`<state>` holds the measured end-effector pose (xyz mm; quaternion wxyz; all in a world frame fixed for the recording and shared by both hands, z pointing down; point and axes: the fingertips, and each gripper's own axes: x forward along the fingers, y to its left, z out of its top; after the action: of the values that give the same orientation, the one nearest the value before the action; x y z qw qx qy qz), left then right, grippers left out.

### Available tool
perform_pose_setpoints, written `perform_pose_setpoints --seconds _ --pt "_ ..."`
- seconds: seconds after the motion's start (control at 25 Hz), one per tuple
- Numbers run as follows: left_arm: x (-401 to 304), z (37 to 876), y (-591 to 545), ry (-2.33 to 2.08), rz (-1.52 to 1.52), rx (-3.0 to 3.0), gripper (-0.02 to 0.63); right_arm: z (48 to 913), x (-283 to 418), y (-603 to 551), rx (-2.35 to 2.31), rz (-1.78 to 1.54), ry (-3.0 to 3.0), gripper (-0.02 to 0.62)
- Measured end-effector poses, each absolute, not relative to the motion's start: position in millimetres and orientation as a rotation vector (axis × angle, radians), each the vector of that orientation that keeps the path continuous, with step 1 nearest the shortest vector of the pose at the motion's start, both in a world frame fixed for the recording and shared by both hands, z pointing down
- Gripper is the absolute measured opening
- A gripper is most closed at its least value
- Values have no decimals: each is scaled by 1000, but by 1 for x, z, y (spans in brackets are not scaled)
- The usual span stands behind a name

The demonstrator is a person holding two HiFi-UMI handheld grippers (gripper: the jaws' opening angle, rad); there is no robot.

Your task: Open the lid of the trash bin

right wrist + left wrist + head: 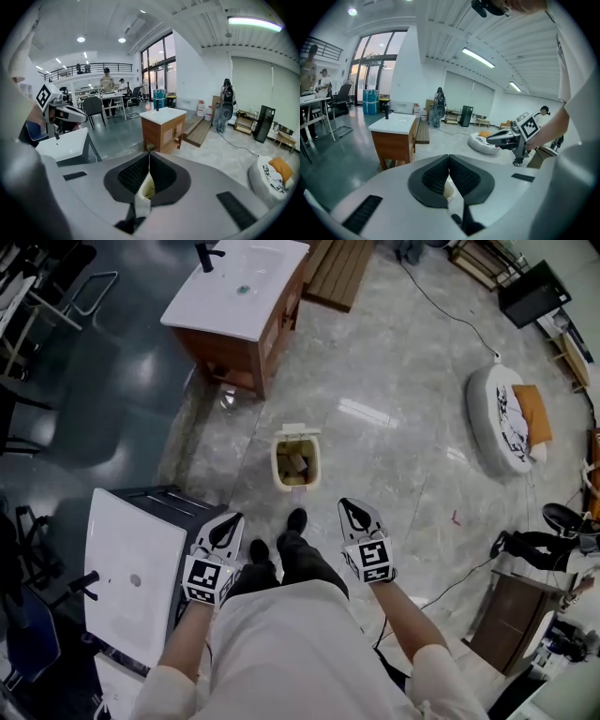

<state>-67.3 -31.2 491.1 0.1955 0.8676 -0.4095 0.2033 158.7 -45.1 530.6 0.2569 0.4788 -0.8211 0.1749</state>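
The small cream trash bin (296, 461) stands on the marble floor just ahead of the person's shoes. Its lid (299, 430) is tipped up at the far rim and the inside shows with rubbish in it. My left gripper (228, 527) and right gripper (354, 513) hover close to the body, short of the bin and on either side of it, both shut and empty. In the left gripper view the pads (436, 176) meet, and a sliver of the bin (449, 191) shows below them. The right gripper view shows the same bin (146, 193) under touching pads (161, 176).
A wooden vanity with a white top (236, 304) stands beyond the bin to the left. A white sink cabinet (131, 568) is close on my left. A white cushion bed (502, 418) lies far right, with a cable (441, 310) across the floor. The person's shoes (296, 519) are near the bin.
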Motion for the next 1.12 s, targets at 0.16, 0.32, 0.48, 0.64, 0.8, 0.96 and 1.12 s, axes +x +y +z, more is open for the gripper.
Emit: perform_pose_setpoints --seconds 0.16,0.32,0.48,0.64,0.8,0.96,1.12 --pt "-80 477 -13 -1104 556 2466 17 510 150 -26 1363 486 -2217 32" --pt "-94 464 0 -1070 534 2524 17 492 136 -4 1394 419 -2206 32" --pt "-99 449 12 -1029 496 2585 17 470 127 16 1443 376 -2205 32" --pt "-101 440 28 -985 470 2622 17 446 127 42 1507 352 -2203 32" --pt "-98 430 40 -966 452 2640 17 429 140 65 1571 350 -2187 32" --pt "-90 422 50 -982 441 2643 17 418 154 83 1588 336 -2188 32" --pt "-78 416 54 -1024 414 2633 17 414 170 90 1596 336 -2210 33"
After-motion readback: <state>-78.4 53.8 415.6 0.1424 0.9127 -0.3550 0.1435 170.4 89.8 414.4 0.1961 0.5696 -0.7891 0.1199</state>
